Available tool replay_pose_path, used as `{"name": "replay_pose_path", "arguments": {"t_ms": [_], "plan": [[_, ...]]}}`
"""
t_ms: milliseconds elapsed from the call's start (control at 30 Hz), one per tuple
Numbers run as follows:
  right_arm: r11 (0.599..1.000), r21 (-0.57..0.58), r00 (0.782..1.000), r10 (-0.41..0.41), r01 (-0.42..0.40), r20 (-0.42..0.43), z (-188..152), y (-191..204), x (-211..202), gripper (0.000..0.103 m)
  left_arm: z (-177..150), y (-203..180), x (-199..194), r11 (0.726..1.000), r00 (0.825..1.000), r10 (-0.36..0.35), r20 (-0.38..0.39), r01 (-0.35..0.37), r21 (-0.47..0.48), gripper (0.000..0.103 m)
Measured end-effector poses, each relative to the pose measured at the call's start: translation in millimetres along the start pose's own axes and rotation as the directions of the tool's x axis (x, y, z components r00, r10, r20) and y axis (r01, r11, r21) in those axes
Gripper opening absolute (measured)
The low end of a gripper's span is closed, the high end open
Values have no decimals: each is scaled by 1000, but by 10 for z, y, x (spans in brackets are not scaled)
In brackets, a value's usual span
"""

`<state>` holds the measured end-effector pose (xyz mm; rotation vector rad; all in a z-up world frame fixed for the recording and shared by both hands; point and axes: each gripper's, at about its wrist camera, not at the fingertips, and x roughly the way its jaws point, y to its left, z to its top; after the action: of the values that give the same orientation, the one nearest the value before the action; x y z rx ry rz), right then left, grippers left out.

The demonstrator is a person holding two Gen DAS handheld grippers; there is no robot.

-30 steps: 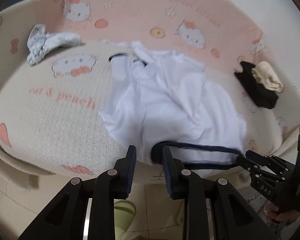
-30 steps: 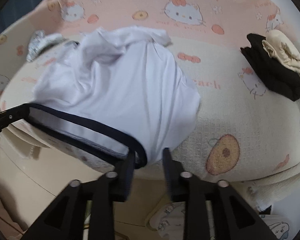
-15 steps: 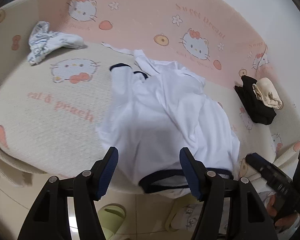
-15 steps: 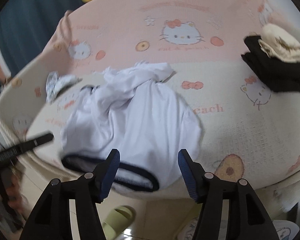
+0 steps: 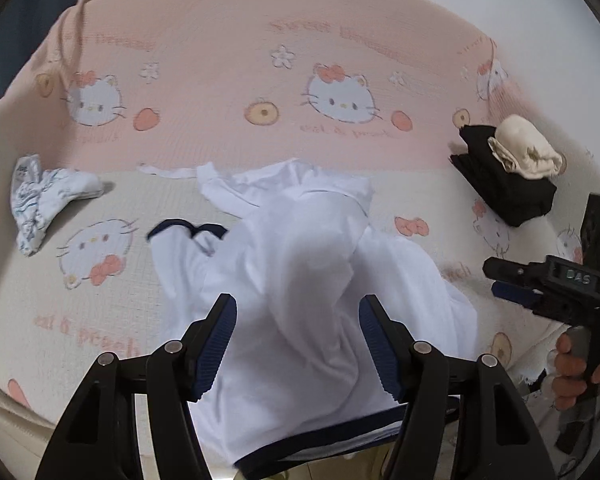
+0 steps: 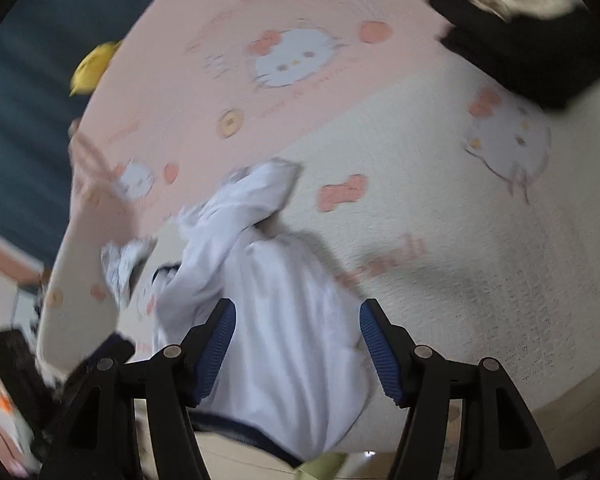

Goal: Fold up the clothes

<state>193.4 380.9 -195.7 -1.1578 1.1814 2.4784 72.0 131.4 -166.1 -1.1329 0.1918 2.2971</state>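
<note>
The white garment with navy trim [image 5: 300,300] lay crumpled on the sofa seat [image 5: 100,300], directly ahead of both claws, its navy-edged hem [image 5: 340,444] hanging over the front edge below the left claw [image 5: 298,342]. A navy-trimmed sleeve opening [image 5: 188,232] sat ahead and left of that claw. It was bunched, not flat and not folded.

The left claw stood wide open, holding nothing, poised above the garment's near part. The right claw [image 6: 298,344] was likewise spread and empty; in the left view it hung right of the left claw, held by a hand [image 5: 576,372], clear of the cloth. The right view was blurred.

Judgement: the garment needs spreading flat before any fold. Each claw should pinch one hem corner, taking a single layer, and draw it taut and level so the sleeves lie out.

A small patterned white cloth [image 5: 40,200] lay far left ahead. A folded black garment [image 5: 508,192] with a cream item [image 5: 524,152] on top sat far right ahead, apart from the white garment. Nothing obstructed the hem; the hanging edge may slip floorward.
</note>
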Motion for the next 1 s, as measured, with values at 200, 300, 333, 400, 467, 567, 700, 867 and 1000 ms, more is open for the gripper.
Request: {"name": "replay_pose_path", "arguments": {"t_ms": [200,300,333,400,467,567,700,867,1000], "plan": [[998,61,1000,21,-20,-17,-6,-149,146,64,3,-59,271,998,997,-40,-66,37,-48,61],[1000,0,1000,-18,18,-9,30,-73,244,64,30,-66,404,997,996,-35,-83,30,-65,61],[1000,-5,1000,-19,19,-18,45,-57,289,64,45,-65,451,998,996,-27,-87,22,-61,61],[1000,-7,999,-5,5,-45,74,-26,390,64,73,-62,544,999,996,-10,-93,5,-54,61],[1000,-10,997,2,-3,-75,96,8,502,64,101,-60,638,999,995,7,-100,-12,-47,61],[999,-34,995,-3,-1,-98,101,84,633,64,144,-56,779,999,993,33,-110,-37,-35,60],[998,-66,996,-6,0,-93,126,161,719,64,109,85,803,994,988,95,-119,-100,-39,27],[993,25,986,116,-113,-123,155,108,752,64,70,326,709,988,986,108,-125,-121,-99,27],[951,164,950,283,-261,-133,166,44,755,64,38,520,635,979,984,119,-131,-138,-147,27]]}}
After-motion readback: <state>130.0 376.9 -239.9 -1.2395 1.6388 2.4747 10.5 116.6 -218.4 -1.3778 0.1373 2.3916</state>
